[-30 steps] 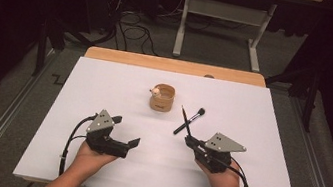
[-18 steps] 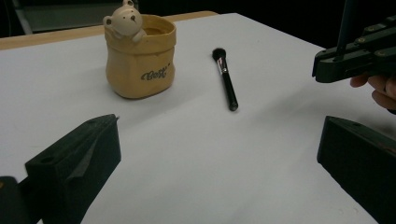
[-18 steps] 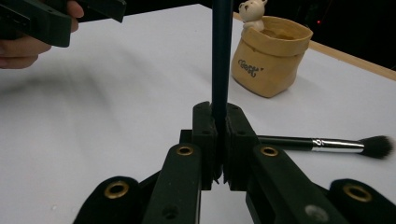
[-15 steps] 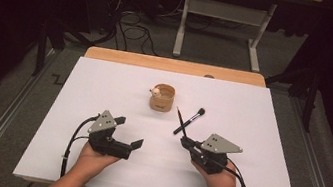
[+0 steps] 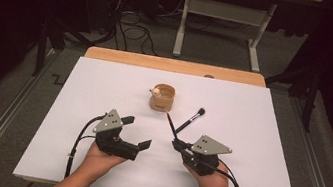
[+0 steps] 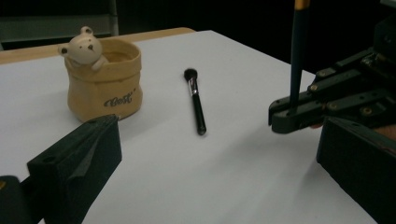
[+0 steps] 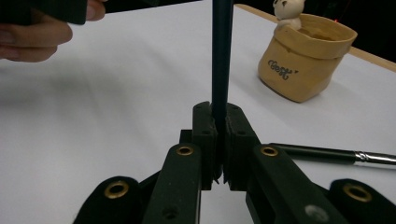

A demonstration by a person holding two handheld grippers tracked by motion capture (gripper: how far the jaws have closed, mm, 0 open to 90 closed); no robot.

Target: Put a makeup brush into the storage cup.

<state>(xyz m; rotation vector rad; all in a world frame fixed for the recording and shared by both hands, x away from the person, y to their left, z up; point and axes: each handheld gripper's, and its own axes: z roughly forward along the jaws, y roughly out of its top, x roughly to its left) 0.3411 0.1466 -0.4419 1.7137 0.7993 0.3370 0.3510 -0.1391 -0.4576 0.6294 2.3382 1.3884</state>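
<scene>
A tan bag-shaped cup point(image 5: 162, 98) with a small bear on its rim stands mid-table. A black makeup brush point(image 5: 191, 119) lies flat to its right. My right gripper point(image 5: 176, 144) is shut on a thin dark stick point(image 5: 171, 126) that rises out of its jaws. In the right gripper view the stick point(image 7: 222, 56) stands upright between the pressed pads point(image 7: 204, 126), with the cup point(image 7: 303, 60) beyond and the lying brush point(image 7: 327, 154) at the right. My left gripper point(image 5: 137, 132) is open and holds nothing. The left gripper view looks over the cup point(image 6: 103, 84), brush point(image 6: 195, 100) and stick point(image 6: 298, 46).
The white table top point(image 5: 105, 84) ends in a wooden strip point(image 5: 174, 65) at the far edge. Beyond it are a dark floor with cables point(image 5: 135, 23) and a grey table frame point(image 5: 220, 16). A metal rail point(image 5: 4, 113) runs along the left side.
My right gripper has edged slightly left with the stick still in it. The left gripper has barely shifted. The cup and the lying brush have not moved.
</scene>
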